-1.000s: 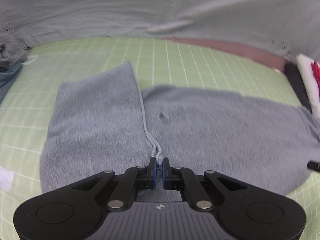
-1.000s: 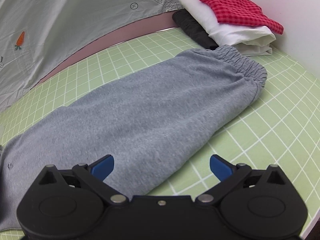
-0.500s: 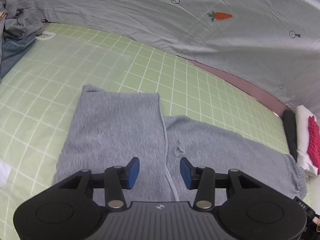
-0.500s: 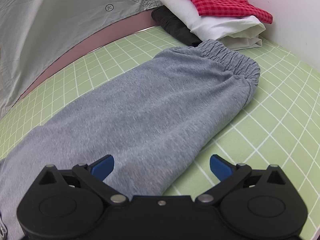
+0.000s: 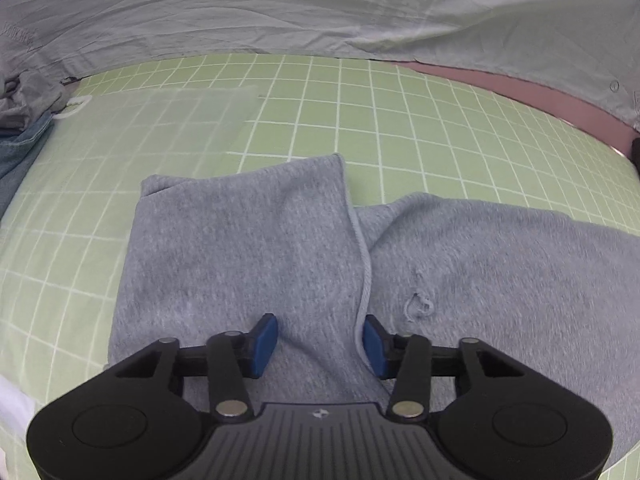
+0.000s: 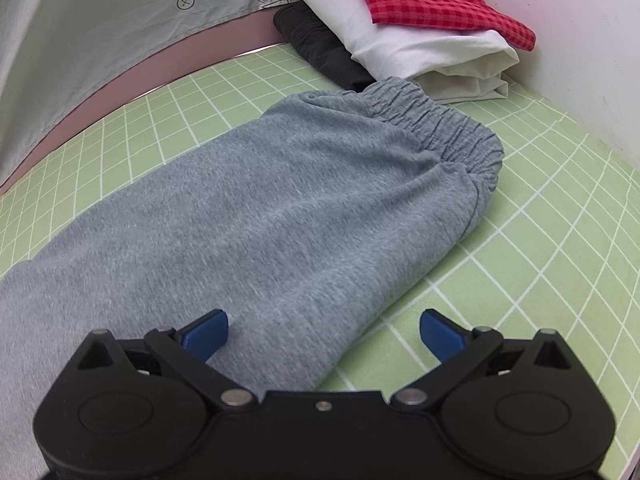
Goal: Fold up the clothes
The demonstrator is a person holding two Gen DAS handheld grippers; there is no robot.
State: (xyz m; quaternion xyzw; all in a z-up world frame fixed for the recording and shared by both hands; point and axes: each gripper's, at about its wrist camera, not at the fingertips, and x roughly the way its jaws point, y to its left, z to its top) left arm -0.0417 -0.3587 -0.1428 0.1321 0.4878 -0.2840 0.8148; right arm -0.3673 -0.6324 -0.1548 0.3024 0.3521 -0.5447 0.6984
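Sweatpants (image 5: 248, 248) in grey fleece lie across our green grid mat (image 5: 400, 120), one leg end folded over toward 11 o'clock in the left view, its white drawstring (image 5: 362, 280) trailing along the fold edge. Our left gripper (image 5: 320, 340) hovers low over that fold with fingers moderately spread, gripping nothing. Our right gripper (image 6: 324, 328) has its fingers wide apart, straddling the garment's near edge; the elastic waistband (image 6: 440, 128) sits at 1 o'clock, touching a stack of folded clothes (image 6: 420, 40). Grey sheet (image 5: 320, 8) hangs at 12.
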